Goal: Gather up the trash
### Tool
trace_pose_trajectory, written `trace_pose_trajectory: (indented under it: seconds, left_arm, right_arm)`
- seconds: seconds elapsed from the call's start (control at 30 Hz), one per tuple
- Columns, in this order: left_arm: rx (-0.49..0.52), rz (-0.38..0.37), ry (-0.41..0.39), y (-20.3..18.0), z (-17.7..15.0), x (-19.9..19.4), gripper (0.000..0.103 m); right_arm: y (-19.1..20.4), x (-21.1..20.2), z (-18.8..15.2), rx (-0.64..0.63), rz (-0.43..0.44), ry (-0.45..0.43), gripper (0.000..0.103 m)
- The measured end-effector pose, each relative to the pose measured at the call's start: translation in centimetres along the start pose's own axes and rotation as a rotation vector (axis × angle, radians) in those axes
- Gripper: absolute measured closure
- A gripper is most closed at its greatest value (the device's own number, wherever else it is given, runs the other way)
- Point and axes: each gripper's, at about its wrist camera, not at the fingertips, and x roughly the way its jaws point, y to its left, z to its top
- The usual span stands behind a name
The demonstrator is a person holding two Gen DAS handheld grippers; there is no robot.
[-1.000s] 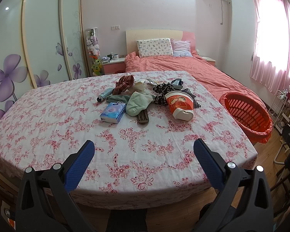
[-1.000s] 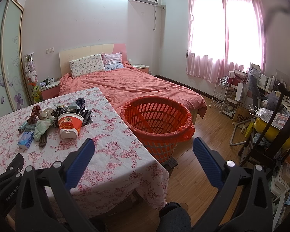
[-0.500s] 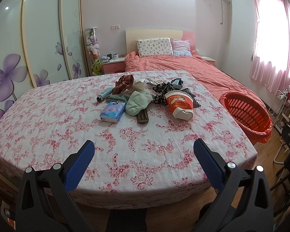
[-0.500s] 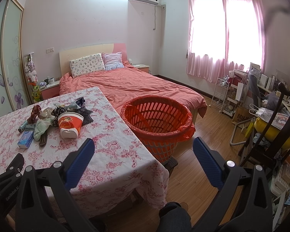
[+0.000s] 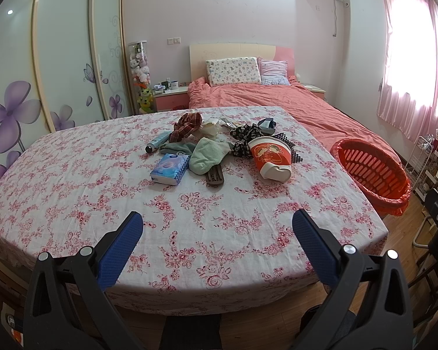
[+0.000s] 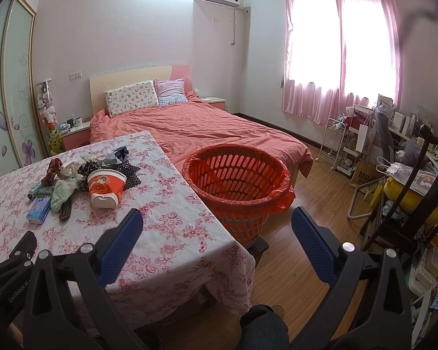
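- Floral cloth covers the desk (image 5: 102, 180), which fills the middle of the left view; nothing on it is held yet, so I judge the step in hand is the first reach.
- The orange basket (image 6: 239, 180) stands on the floor just beside the desk's edge, centre of the right view; it looks like the drop point, so carry trash that way.
- The clutter sits in one pile at upper centre of the left view, well apart from both grippers.
- The red cup (image 5: 273, 157) lies on its side at the pile's right edge, nearest the basket: a sensible first pick, taken across its body.
- The tissue pack (image 5: 170, 169) lies at the pile's left edge.
- Left gripper (image 5: 217, 232) and right gripper (image 6: 217, 227) both stand wide apart, empty.
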Motion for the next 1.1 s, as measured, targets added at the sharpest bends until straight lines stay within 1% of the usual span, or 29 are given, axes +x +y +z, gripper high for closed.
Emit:
trace_pose_trajectory:
  seconds: [1.1]
  left_arm:
    - [-0.002,-0.003,0.007,-0.84,-0.47,0.75,0.002]
  right_arm:
    - [0.06,0.27,0.10,0.000,-0.001,0.003,0.004]
